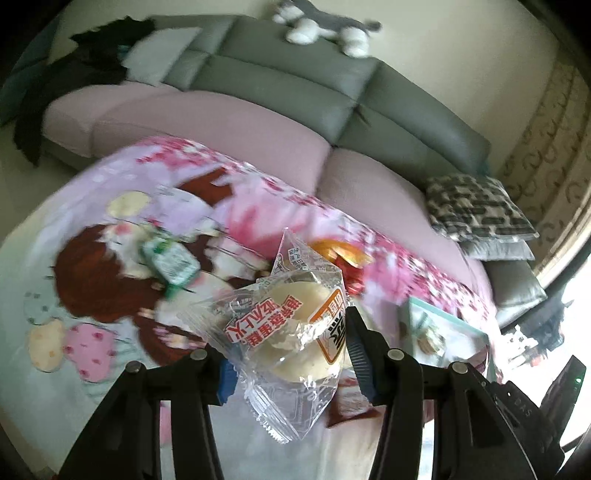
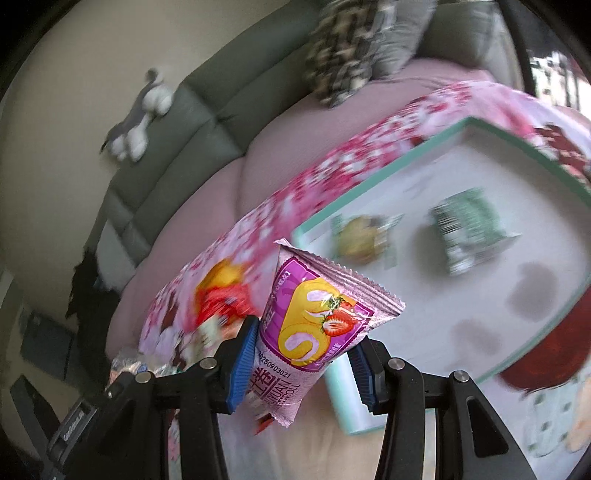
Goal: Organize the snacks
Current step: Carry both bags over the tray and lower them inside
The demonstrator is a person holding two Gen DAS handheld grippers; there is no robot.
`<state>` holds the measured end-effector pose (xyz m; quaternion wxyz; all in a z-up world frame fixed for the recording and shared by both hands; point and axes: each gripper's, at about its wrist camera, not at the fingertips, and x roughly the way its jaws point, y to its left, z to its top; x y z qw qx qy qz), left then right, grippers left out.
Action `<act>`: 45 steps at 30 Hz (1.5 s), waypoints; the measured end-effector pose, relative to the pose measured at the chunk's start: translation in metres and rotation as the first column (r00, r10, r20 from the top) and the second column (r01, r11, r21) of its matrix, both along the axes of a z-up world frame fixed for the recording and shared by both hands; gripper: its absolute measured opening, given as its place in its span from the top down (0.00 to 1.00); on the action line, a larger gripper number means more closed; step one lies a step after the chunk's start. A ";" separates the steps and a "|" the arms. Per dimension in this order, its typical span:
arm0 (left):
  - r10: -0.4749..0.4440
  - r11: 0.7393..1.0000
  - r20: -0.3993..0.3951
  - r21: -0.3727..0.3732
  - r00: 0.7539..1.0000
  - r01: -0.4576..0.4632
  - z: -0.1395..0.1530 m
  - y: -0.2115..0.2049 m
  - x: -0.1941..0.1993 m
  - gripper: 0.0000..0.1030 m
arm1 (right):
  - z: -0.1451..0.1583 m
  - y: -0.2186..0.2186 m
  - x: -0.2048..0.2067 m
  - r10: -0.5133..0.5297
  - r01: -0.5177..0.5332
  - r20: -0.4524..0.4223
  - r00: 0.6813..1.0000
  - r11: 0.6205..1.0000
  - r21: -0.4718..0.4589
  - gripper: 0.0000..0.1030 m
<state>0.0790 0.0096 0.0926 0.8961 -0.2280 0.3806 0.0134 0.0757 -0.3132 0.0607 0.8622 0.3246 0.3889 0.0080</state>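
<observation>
Left gripper [image 1: 291, 354]: jaws are closing in on a clear-wrapped cake [image 1: 295, 332], blue pads pressing the crinkled plastic on both sides. The pale round cake is showing through the wrapper, red and orange lettering across its front. The packet is hanging clear of the patterned cloth [image 1: 92, 258] below; the wrapper's sealed end is sticking up past the fingertips.

Lying on that cloth, beyond the held cake: a green packet [image 1: 170, 262] to the left, and an orange-and-red packet [image 1: 343, 254] just behind the wrapper's upper edge. A teal-rimmed tray [image 1: 443, 325] is sitting at the right, partly out of sight, with one small snack in it.

Right gripper [image 2: 303, 354]: jaws are gripping a purple strawberry roll packet [image 2: 314, 325] by its lower half, pads tight against both edges. The packet is standing up out of the jaws, tilting slightly right, held above the near corner of the teal-rimmed tray [image 2: 369, 192].

Inside the tray, in the right wrist view: a yellowish wrapped snack [image 2: 362, 240] near the left wall and a green packet [image 2: 472, 232] to its right, apart from each other. Both are blurring.

Behind everything, a grey sofa [image 1: 295, 85] with pink seat covers is running across; a plush toy [image 1: 325, 26] is resting on top of its backrest, a checked cushion [image 1: 476, 206] at its right end.
</observation>
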 end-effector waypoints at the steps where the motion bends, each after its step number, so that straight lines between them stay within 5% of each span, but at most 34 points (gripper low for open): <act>1: -0.020 1.000 -0.006 -0.013 1.000 0.020 -0.002 -0.006 0.003 0.49 | -0.001 -0.009 -0.001 -0.027 0.027 -0.005 1.000 1.000 -0.005 0.52; 7: -0.178 0.983 -0.025 -0.038 0.984 0.177 -0.009 -0.058 0.019 0.50 | -0.010 -0.068 -0.013 -0.180 0.179 -0.042 0.983 0.984 -0.013 0.51; 18: -0.388 0.922 -0.064 -0.037 0.919 0.387 -0.024 -0.156 0.050 0.70 | -0.033 -0.120 -0.023 -0.305 0.307 -0.095 0.948 0.952 0.001 0.51; 24: -0.408 0.913 -0.119 -0.024 0.905 0.408 -0.042 -0.176 0.054 0.70 | -0.042 -0.126 -0.022 -0.313 0.317 -0.116 0.942 0.948 0.013 0.52; 30: -0.364 0.927 -0.122 0.042 0.923 0.371 -0.032 -0.163 0.042 0.69 | -0.041 -0.124 -0.023 -0.298 0.301 -0.110 0.948 0.953 0.014 0.52; 34: -0.334 0.931 -0.131 0.106 0.933 0.348 -0.026 -0.153 0.034 0.47 | -0.041 -0.124 -0.022 -0.299 0.301 -0.115 0.947 0.954 0.003 0.52; 43: -0.335 0.917 -0.277 0.123 0.901 0.379 -0.064 -0.152 0.026 0.47 | -0.042 -0.125 -0.023 -0.303 0.305 -0.121 0.945 0.952 -0.001 0.52; 45: -0.336 0.920 -0.273 0.110 0.901 0.376 -0.067 -0.152 0.026 0.54 | -0.043 -0.124 -0.023 -0.303 0.305 -0.121 0.945 0.952 -0.001 0.52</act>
